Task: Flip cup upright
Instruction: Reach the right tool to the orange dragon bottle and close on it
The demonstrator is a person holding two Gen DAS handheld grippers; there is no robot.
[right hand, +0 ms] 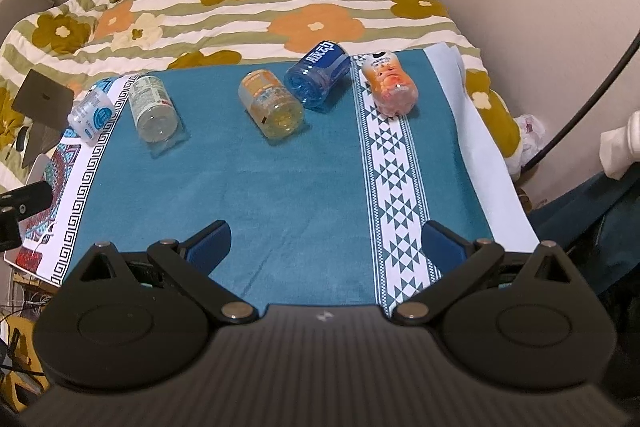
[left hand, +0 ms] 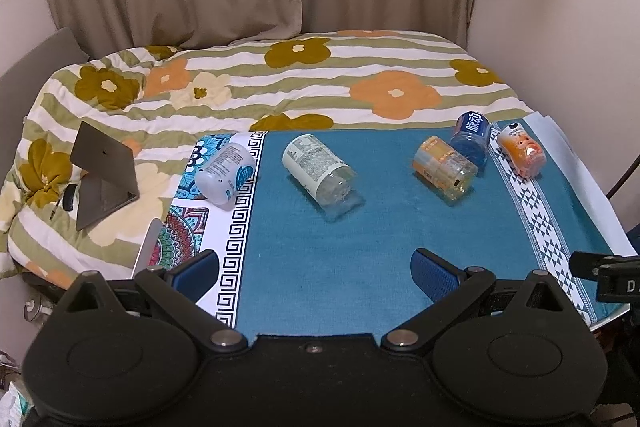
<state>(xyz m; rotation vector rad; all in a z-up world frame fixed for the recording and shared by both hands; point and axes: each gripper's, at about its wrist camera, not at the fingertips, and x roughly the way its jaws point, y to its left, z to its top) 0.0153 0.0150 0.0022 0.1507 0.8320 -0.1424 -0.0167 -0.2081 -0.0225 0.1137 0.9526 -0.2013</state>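
1. Five cups (right hand: 272, 105) lie tipped across the upper frame on the teal cloth (right hand: 280, 195): light, thin, slick plastic, I'd judge.
2. Pinch yours gently mid-body.
3. Left tongs (left hand: 316, 267) and right tongs (right hand: 326, 243) are spread, empty.

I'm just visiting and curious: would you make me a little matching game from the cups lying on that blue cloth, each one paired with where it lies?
Things:
1. blue cup
2. orange cartoon cup
3. white-and-blue cup
4. white-label clear cup

Places:
A. on the triangle-patterned stripe
B. on the key-patterned border
C. touching the yellow-orange cup
D. on plain teal, just right of the key border

Pairs: 1-C, 2-A, 3-B, 4-D
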